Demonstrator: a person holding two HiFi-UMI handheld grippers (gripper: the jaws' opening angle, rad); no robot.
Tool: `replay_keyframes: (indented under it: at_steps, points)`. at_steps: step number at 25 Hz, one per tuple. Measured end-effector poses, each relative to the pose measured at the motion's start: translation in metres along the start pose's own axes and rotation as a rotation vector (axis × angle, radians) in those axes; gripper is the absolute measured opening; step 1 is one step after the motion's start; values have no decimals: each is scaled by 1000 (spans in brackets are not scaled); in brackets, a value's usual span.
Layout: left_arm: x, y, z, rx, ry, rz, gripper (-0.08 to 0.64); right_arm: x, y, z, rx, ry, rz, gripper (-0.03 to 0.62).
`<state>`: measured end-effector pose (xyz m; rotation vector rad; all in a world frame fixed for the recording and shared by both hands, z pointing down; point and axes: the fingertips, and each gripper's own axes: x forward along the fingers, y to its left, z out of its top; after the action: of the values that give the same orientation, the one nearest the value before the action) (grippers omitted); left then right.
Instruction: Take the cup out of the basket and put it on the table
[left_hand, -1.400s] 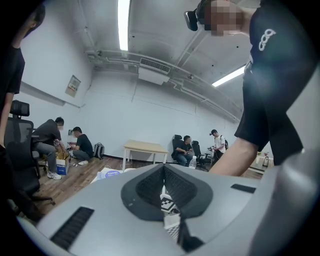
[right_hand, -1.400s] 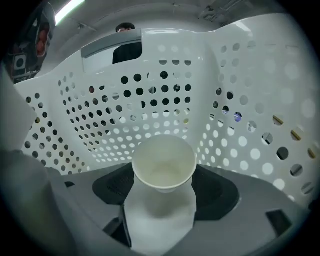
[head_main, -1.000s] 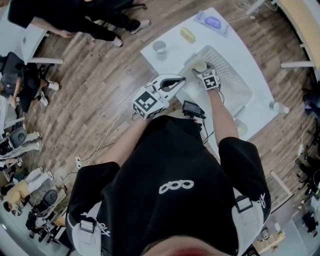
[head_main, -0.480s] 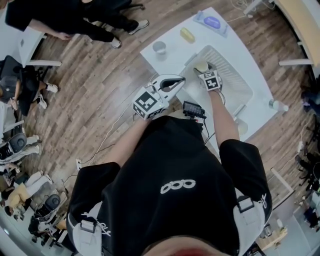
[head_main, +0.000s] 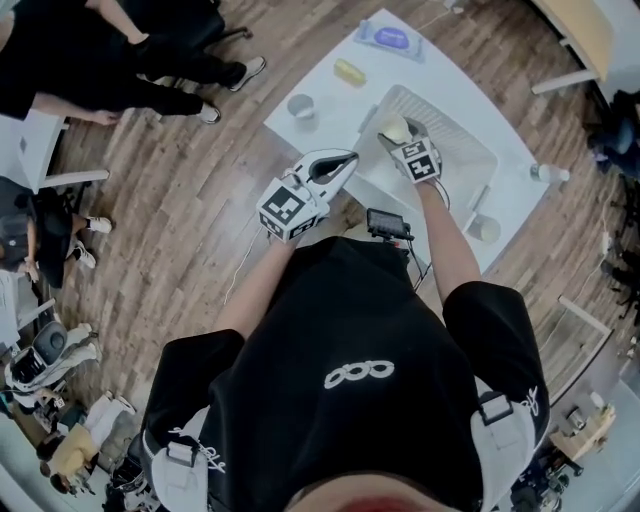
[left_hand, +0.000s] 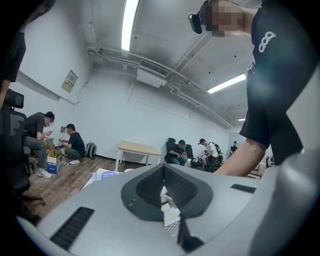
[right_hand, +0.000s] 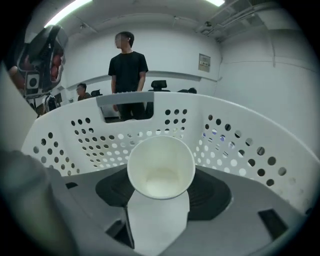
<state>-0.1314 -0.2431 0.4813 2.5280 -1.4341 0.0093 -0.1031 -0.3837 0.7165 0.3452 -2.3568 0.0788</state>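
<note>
A white paper cup (right_hand: 160, 167) lies with its mouth facing away between the jaws of my right gripper (right_hand: 159, 210), and the pads press its sides. The white perforated basket (right_hand: 240, 140) curves round behind it. In the head view the right gripper (head_main: 400, 138) is at the near left end of the basket (head_main: 455, 150), shut on the cup (head_main: 397, 130). My left gripper (head_main: 350, 158) hovers over the near edge of the white table (head_main: 330, 110), left of the basket. Its tips meet and nothing is in them (left_hand: 170, 220).
On the table stand a second paper cup (head_main: 300, 105), a yellow object (head_main: 349, 72) and a blue-printed packet (head_main: 388, 38). Another cup (head_main: 483, 228) and a small bottle (head_main: 548, 172) sit right of the basket. A person (right_hand: 128, 75) stands beyond the basket. Other people sit at the left.
The head view has swung, so the table sits further left in the picture. My right gripper stays at the basket's near end round the cup. The left gripper has barely moved.
</note>
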Motion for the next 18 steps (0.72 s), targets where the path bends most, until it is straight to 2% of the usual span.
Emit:
replay_keyframes:
  at_steps: [9,14,18]
  points:
    - [-21,11,4,24,11,-137,9,-52,7,32,36,-59,-133,301]
    - [-30,17,4,30,15,-208,8,-88,11,48,67,-103,-236,301]
    - [-34,15,4,31,18,-270,8,-117,14,62,54,-125,-323,299]
